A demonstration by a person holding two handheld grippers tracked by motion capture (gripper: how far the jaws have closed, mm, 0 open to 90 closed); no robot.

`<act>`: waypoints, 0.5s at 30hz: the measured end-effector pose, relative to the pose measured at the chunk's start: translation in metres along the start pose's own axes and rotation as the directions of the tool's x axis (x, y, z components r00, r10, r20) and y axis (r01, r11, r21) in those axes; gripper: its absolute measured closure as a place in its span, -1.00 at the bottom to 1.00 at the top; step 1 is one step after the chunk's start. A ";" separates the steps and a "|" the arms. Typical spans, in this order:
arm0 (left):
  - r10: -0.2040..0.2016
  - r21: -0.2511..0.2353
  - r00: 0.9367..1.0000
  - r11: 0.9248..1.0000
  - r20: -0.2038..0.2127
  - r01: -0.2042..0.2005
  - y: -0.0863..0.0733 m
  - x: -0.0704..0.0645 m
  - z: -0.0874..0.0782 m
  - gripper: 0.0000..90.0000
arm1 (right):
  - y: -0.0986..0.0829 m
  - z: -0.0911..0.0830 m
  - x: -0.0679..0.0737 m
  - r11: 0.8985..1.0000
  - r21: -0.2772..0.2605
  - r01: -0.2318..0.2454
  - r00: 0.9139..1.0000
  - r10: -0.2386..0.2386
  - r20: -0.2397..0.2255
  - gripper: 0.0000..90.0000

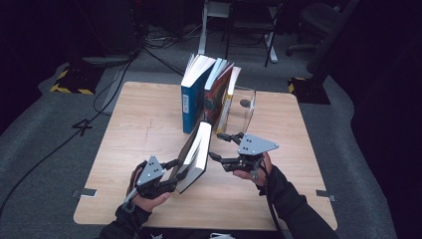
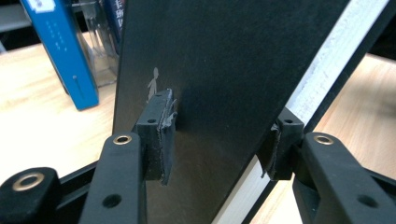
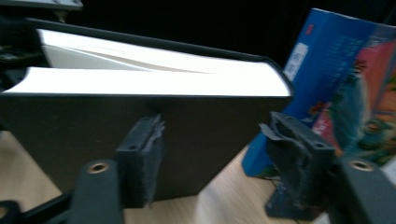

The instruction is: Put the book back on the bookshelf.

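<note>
A: So, where's the thick black hardcover book [image 1: 195, 155]?
B: Tilted over the tabletop's near-middle; your left gripper [image 1: 171, 172] pinches its lower end.
A: Right gripper [image 1: 222, 147]?
B: Spread, just beside it.

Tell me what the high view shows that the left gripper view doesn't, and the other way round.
High view: the whole wooden table, the row of upright books against a clear bookend, and the right gripper open beside the black book.

Left gripper view: close up, the left gripper with its fingers clamped on the black book's two covers, and a small grey figure printed on one.

Both: the black book, the blue book and the tabletop.
</note>
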State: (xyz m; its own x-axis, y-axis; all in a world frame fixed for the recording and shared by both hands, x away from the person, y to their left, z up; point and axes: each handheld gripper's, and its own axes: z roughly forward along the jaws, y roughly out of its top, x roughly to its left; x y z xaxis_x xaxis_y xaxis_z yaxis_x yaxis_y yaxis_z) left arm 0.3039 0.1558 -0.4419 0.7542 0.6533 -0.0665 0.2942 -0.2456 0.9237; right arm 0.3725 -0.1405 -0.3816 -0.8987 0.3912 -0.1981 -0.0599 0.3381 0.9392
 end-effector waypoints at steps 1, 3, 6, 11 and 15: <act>-0.007 -0.006 1.000 1.000 0.014 0.007 -0.001 0.002 0.001 0.15 | 0.001 0.004 0.000 1.000 0.013 -0.001 1.000 0.001 -0.022 -0.22; 0.004 0.005 1.000 1.000 0.027 -0.004 0.001 0.003 0.004 0.15 | 0.001 0.006 0.000 1.000 0.016 -0.004 1.000 0.004 -0.017 -0.22; 0.029 0.015 0.998 0.999 0.063 -0.030 0.004 0.007 0.008 0.16 | -0.001 0.007 -0.006 0.999 0.014 -0.029 0.999 0.029 -0.031 -0.29; 0.041 0.014 0.991 0.999 0.128 -0.043 0.009 0.008 0.023 0.17 | -0.002 -0.002 -0.015 0.999 0.021 -0.037 0.999 0.038 -0.031 -0.37; 0.046 0.015 0.984 0.999 0.170 -0.049 0.014 0.007 0.037 0.18 | -0.003 -0.014 -0.019 0.999 0.031 -0.033 0.999 0.033 -0.005 -0.38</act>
State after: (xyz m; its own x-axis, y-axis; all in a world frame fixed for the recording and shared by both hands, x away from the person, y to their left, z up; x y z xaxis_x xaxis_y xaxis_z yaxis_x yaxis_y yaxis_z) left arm 0.3347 0.1307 -0.4434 0.8557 0.5101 -0.0874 0.2658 -0.2884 0.9199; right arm 0.3835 -0.1607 -0.3773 -0.9026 0.3976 -0.1650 -0.0163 0.3516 0.9360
